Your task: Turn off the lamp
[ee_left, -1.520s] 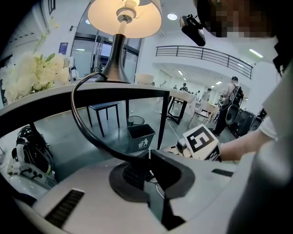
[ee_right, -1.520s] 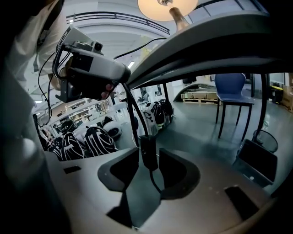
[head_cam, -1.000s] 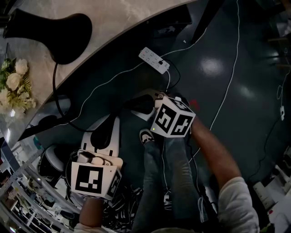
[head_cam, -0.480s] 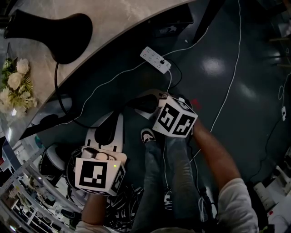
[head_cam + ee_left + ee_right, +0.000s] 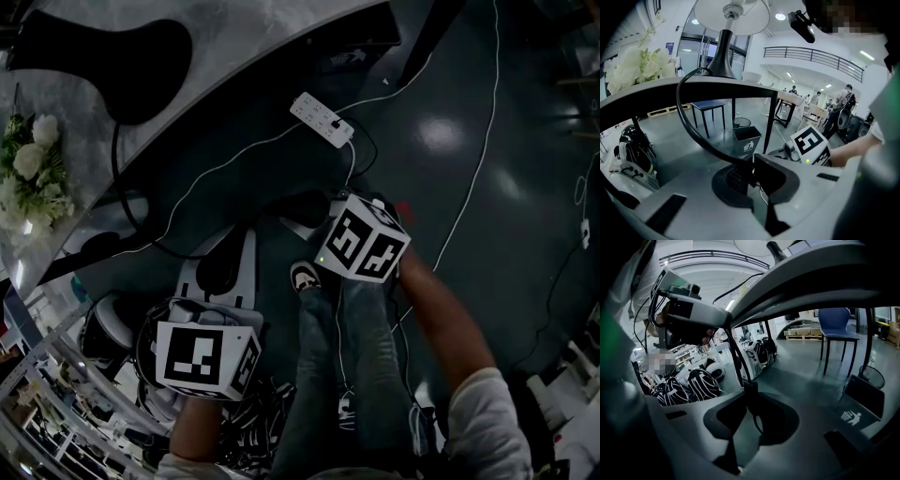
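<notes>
The lamp stands on the table [image 5: 262, 37], with its black base [image 5: 141, 56] in the head view and its white shade [image 5: 731, 16], which does not glow, in the left gripper view. Its black cord [image 5: 689, 126] loops down off the table edge. My left gripper [image 5: 752, 171] is shut on that cord below the table. My right gripper [image 5: 751, 397] has just been closing its jaws, and its pads pinch the small black switch block [image 5: 750, 389] on the cord. In the head view the left gripper [image 5: 230, 248] is at lower left and the right gripper [image 5: 289, 208] is near the middle.
A white power strip [image 5: 322, 120] lies on the dark floor with thin white cables [image 5: 469, 187] running off. Flowers [image 5: 28, 169] sit on the table's left. A grey waste bin [image 5: 747, 140] and a blue chair [image 5: 839, 322] stand under and beyond the table. The person's legs [image 5: 347, 356] are below the right gripper.
The warm light on the table top has gone, so the table now looks grey and dim. The right gripper's jaws have narrowed. Both grippers have stayed about where they were.
</notes>
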Demonstrator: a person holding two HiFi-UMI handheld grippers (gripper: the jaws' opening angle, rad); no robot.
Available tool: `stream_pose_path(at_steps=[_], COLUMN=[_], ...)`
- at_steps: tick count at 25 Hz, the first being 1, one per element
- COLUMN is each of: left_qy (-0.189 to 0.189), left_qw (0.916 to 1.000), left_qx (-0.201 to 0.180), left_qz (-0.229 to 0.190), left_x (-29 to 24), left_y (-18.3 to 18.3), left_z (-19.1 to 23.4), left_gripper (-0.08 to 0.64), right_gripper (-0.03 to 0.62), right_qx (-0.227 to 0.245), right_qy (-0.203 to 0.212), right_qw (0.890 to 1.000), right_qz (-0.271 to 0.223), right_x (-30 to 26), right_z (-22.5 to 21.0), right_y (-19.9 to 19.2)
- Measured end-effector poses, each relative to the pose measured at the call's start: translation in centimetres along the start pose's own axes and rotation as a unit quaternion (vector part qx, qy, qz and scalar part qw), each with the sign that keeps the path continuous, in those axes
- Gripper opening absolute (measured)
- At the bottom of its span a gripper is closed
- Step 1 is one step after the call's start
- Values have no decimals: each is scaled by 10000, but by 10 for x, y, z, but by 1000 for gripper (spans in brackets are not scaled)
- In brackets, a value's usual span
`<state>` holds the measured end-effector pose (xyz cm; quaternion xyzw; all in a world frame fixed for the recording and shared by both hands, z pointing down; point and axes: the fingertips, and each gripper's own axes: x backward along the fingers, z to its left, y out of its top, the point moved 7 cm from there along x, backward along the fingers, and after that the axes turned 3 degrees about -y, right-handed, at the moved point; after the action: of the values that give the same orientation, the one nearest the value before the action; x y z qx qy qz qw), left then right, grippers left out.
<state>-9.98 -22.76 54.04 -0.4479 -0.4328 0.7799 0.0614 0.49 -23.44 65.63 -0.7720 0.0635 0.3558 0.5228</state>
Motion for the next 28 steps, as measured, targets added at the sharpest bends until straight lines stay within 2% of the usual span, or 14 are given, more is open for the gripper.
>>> stream_pose_path(at_steps=[10,15,22,28], left_qy=[16,9,9,197], left_qw=[9999,9999,9999,9996], left_qx=[66,90,125,224], left_qz=[81,76,44,-8], left_x=[-2,-4,-6,-12], left_y=[-3,-3,-2,-5], left_z=[3,2,2,10], left_gripper=[20,20,20,20], right_gripper=[66,78,83,100], right_qx=[-154,-550,-613,-652], right_qy=[-35,-38,-95,-194], right_qw=[9999,9983,9978,9973], right_qz=[-13,-183,-232,-269], right_x=[-3,-4,-5,-3], right_z=[0,-1,-1,0], right_y=[-5,-8,-8,-12])
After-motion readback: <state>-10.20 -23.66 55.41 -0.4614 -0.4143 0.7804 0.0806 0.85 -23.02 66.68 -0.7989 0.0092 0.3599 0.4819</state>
